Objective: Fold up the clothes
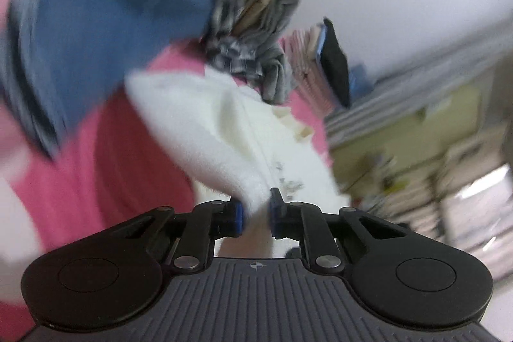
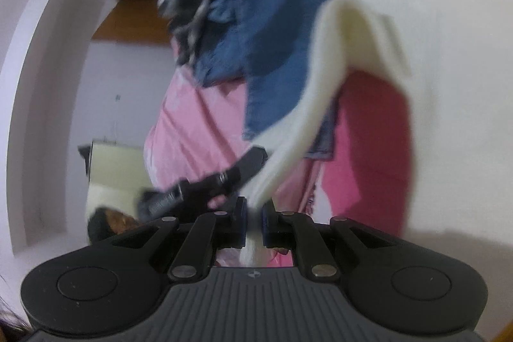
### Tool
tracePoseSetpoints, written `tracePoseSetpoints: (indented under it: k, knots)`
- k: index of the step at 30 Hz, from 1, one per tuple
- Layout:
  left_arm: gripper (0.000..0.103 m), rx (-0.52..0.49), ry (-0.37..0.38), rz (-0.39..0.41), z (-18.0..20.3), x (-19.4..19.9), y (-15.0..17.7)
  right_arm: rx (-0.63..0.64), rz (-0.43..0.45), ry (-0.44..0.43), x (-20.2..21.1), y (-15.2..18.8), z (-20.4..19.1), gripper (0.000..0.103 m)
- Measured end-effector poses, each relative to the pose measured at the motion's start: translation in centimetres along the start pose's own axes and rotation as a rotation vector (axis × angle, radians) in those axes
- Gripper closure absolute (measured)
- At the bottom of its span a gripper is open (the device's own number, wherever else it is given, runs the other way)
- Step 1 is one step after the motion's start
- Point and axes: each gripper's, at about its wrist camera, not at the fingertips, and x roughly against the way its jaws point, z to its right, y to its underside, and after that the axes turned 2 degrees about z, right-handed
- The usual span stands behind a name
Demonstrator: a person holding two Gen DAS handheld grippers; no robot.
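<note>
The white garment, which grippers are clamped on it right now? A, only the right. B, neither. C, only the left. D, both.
D: the white garment runs between the closed pads of the left gripper, and in the right wrist view between those of the right gripper.

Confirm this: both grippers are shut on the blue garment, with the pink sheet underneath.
Not quite: the cloth in both grips is white, not blue. The left wrist view shows the left gripper shut on the white garment; the right wrist view shows the right gripper shut on it too. The blue garment lies loose on the pink sheet.
</note>
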Motion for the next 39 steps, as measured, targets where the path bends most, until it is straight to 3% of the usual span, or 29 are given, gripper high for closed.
tracePoseSetpoints:
  k: [2, 7, 10, 16, 20, 25, 28, 32, 37, 39]
  knots:
    - [0.090, -0.143, -0.081, -0.034, 1.8, 1.4, -1.9, 0.056, -0.008, -0.011, -1.4, -0.1, -1.6, 0.094]
    - [0.093, -0.481, -0.307, -0.136, 4.2, 3.8, -3.3, 0.129, -0.052, -0.006, -4.6, 0.3, -4.1, 0.089]
    - [0.093, -0.627, -0.438, -0.196, 4.5, 4.3, -4.2, 0.156, -0.079, 0.028, -5.3, 0.6, -4.4, 0.058]
    - [0.093, -1.038, -0.718, -0.282, 6.4, 4.7, -6.4, 0.179, -0.102, 0.162, -2.0, 1.2, -2.2, 0.058]
    - [0.093, -1.191, -0.860, -0.368, 6.8, 4.4, -8.5, 0.137, -0.094, 0.256, 0.5, 1.5, 0.7, 0.058]
    - [0.091, -1.156, -0.952, -0.535, 3.7, 2.1, -9.1, 0.085, -0.092, 0.309, 2.3, 1.8, 3.2, 0.058]
    - [0.083, -1.112, -1.010, -0.607, 1.2, 1.0, -9.2, 0.082, -0.096, 0.317, 2.6, 1.8, 3.5, 0.058]
    - [0.072, -1.040, -1.062, -0.598, -0.2, 1.8, -10.7, 0.125, -0.109, 0.337, 3.0, 1.9, 3.1, 0.058]
    - [0.069, -0.984, -1.152, -0.518, 0.7, 4.7, -12.3, 0.182, -0.113, 0.383, 3.9, 2.3, 2.9, 0.058]
    - [0.069, -0.997, -1.165, -0.447, 2.2, 5.5, -12.1, 0.181, -0.094, 0.392, 4.4, 2.5, 2.8, 0.058]
